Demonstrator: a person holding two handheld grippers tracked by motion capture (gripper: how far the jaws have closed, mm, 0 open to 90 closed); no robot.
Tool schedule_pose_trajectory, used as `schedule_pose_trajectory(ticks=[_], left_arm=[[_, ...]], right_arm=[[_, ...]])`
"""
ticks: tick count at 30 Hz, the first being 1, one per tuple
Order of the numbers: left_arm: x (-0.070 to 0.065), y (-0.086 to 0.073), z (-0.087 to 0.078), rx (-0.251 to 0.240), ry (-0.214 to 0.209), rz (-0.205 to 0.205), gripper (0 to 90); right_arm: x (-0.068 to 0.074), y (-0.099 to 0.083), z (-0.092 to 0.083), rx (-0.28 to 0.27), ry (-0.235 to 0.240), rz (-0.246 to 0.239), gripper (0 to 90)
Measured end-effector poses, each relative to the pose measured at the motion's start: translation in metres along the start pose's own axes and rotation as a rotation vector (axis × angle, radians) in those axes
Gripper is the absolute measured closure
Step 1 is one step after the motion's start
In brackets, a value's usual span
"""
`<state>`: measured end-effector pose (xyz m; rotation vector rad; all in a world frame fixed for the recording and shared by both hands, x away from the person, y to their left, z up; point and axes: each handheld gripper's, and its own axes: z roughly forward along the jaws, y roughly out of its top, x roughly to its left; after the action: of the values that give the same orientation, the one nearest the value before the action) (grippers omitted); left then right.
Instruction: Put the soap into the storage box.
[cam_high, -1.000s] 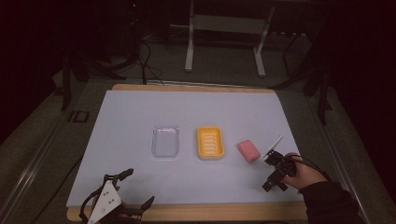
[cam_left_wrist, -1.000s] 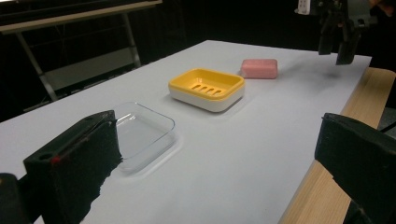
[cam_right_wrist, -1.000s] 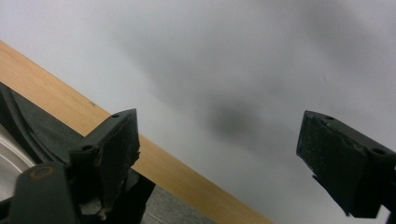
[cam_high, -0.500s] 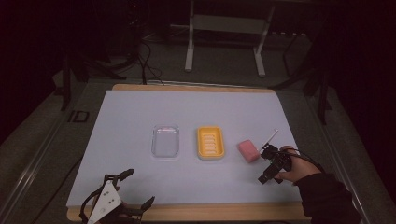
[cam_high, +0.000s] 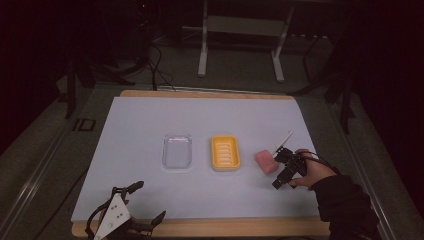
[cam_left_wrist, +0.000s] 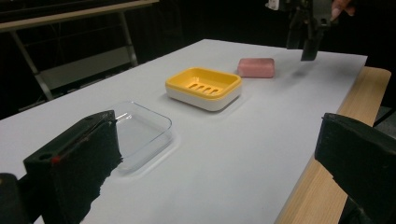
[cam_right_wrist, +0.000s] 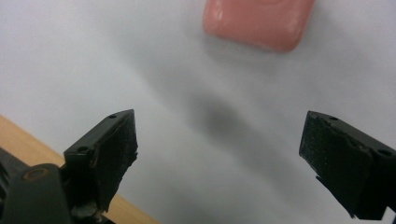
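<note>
From the high view, my right gripper (cam_high: 283, 167) hangs just beside the pink soap bar (cam_high: 267, 161), on its right, not touching it. The soap lies flat on the white table sheet (cam_high: 140, 130), to the right of the yellow soap dish (cam_high: 225, 152), and the clear plastic tray (cam_high: 177, 151) sits left of that dish. My left gripper (cam_high: 131, 212) rests down at the near edge of the table, well apart from all three, its jaws spread.

Over to my left gripper view: my two black jaws stand wide apart with nothing between them. Past them I see the clear tray (cam_left_wrist: 140, 133) closest, then the yellow dish (cam_left_wrist: 204, 87), then the soap (cam_left_wrist: 256, 67), all in a row. My right gripper (cam_left_wrist: 306, 32) hovers above the sheet just beyond the soap, pointing down.

Now my right gripper view: my jaws have just been opening and they stand far apart, bare sheet (cam_right_wrist: 93, 60) between them, nothing gripped. The soap (cam_right_wrist: 259, 21) lies ahead of my jaws at the top edge, partly cut off, and a soft shadow falls on the sheet below it
</note>
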<state>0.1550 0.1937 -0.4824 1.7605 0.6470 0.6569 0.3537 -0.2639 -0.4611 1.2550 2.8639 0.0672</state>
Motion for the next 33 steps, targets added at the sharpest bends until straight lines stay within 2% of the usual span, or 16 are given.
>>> schedule_pose_trajectory(ticks=[14, 17, 24, 33], left_arm=[[-0.001, 0.000, 0.001, 0.002, -0.006, 0.004, 0.5], [-0.001, 0.000, 0.001, 0.001, -0.006, 0.005, 0.5], [-0.001, 0.000, 0.001, 0.006, -0.008, 0.008, 0.5], [-0.001, 0.000, 0.001, 0.007, -0.011, 0.009, 0.5]], right_arm=[[-0.007, 0.028, 0.003, -0.064, -0.009, 0.003, 13.4], [-0.009, 0.033, 0.005, -0.097, -0.012, 0.014, 15.4], [-0.015, 0.045, 0.012, -0.149, 0.000, 0.083, 15.5], [-0.021, 0.055, 0.026, -0.148, 0.001, 0.135, 22.0]])
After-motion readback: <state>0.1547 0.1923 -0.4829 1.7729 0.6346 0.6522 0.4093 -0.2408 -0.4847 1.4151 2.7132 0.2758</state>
